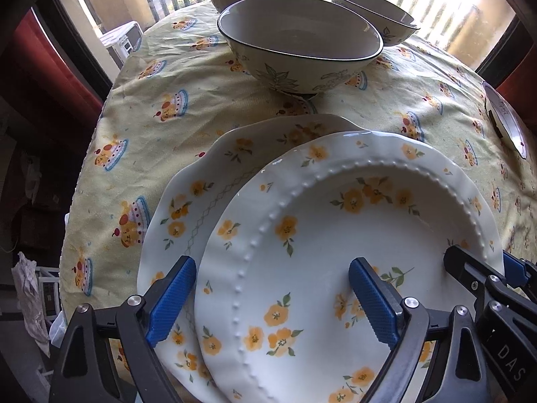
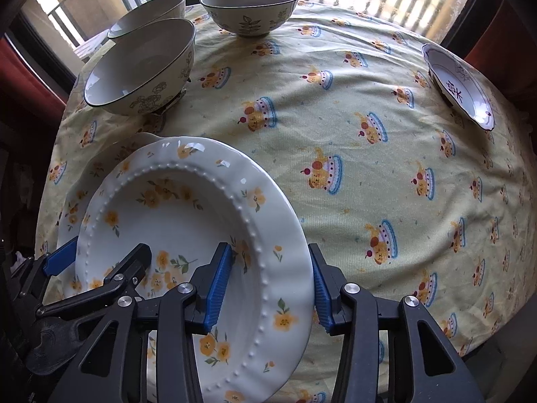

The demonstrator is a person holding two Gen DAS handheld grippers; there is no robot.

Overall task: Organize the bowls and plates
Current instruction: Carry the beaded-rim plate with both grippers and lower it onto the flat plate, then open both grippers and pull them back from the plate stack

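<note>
Two stacked plates at the near left of a counter covered by a pale yellow tablecloth (image 2: pixel 352 141) printed with cupcakes. The upper plate, white ceramic with yellow flowers and a beaded inner ring (image 1: pixel 335 252), lies on a larger white scalloped plate with the same yellow flowers (image 1: pixel 188 201), offset toward its right side.

The left gripper (image 1: pixel 272 302) has its blue-padded fingers (image 1: pixel 171 302) spread wide over the left rim of the beaded plate, with no pad pressing on it. The right gripper (image 2: pixel 268 288) straddles the right rim of the same plate; its fingers (image 2: pixel 218 288) stand on either side of the rim, and whether the pads press on it cannot be told.

Three cream ceramic bowls with dark rims and leaf drawings (image 2: pixel 250 3) stand grouped at the far left edge. A small white dish with a blue rim and a purple mark (image 2: pixel 459 87) sits at the far right edge.
</note>
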